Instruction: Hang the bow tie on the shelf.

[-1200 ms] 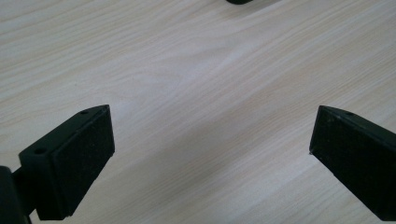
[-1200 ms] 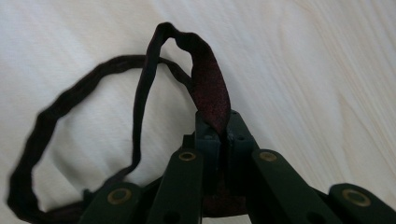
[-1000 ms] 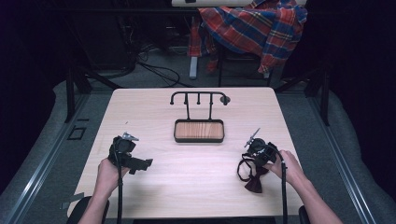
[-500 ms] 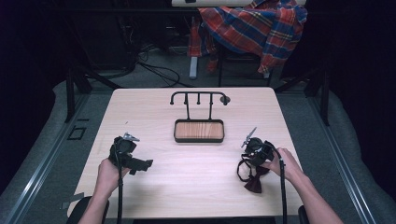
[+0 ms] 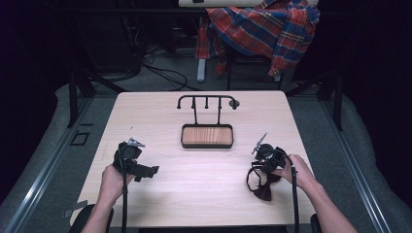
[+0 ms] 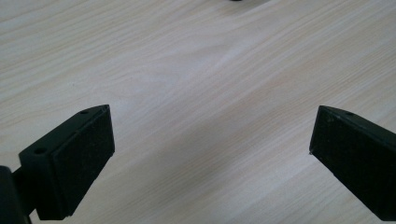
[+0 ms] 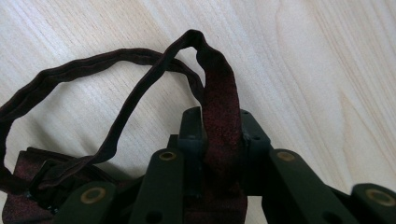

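Observation:
A dark red bow tie [image 5: 264, 187] with a thin neck strap lies on the wooden table [image 5: 204, 194] at the front right. My right gripper [image 5: 262, 162] is shut on the tie's band [image 7: 219, 116]; the band stands up between the jaws and the strap [image 7: 84, 65] loops out over the wood. My left gripper [image 5: 145, 171] rests at the front left, and in the left gripper view its jaws stand wide apart over bare table, open [image 6: 210, 154] with nothing between the pads [image 6: 88, 154].
A black metal stand with hooks [image 5: 208, 100] rises from a wood-bottomed tray [image 5: 207, 136] at the table's middle back. A plaid shirt [image 5: 265, 26] hangs over a chair behind the table. Cables trail from both grippers toward the front edge.

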The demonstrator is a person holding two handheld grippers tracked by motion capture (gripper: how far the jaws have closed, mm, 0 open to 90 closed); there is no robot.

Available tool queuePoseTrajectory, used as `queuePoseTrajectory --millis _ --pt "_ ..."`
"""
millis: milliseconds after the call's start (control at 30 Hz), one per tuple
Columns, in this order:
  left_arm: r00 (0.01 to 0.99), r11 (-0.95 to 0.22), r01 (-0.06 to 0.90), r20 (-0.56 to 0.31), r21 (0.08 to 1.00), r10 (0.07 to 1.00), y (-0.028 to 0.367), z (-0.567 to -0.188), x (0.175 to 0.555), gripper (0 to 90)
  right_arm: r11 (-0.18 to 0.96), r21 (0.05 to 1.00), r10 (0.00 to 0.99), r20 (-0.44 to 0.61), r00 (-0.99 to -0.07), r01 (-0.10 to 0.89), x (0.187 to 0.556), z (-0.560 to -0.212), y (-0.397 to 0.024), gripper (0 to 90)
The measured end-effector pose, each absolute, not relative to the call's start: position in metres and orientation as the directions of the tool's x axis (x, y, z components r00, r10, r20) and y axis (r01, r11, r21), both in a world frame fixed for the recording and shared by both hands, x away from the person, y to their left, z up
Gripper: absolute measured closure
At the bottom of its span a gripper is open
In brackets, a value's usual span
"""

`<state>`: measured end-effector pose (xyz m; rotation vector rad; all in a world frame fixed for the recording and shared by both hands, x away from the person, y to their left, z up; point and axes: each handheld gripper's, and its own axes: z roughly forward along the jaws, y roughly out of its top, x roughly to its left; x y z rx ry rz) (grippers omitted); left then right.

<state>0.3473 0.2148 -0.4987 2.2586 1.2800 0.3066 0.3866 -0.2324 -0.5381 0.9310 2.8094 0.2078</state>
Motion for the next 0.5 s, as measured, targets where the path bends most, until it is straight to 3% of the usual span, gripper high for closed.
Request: queuePoseTrajectory --millis 167,500 --pt "0.527 -0.417 0.73 -0.056 0.541 0.848 0.215 -0.499 0.347 0.2 0.808 0.159 0.588 -0.144 -0.796 0.568 0.386 -0.538 -0.231 87.9" --pt "0.526 -0.417 0.73 -0.056 0.541 0.848 0.215 -0.499 0.347 0.2 0.777 0.247 0.623 -0.173 -0.763 0.579 0.382 -0.522 -0.236 89.4"
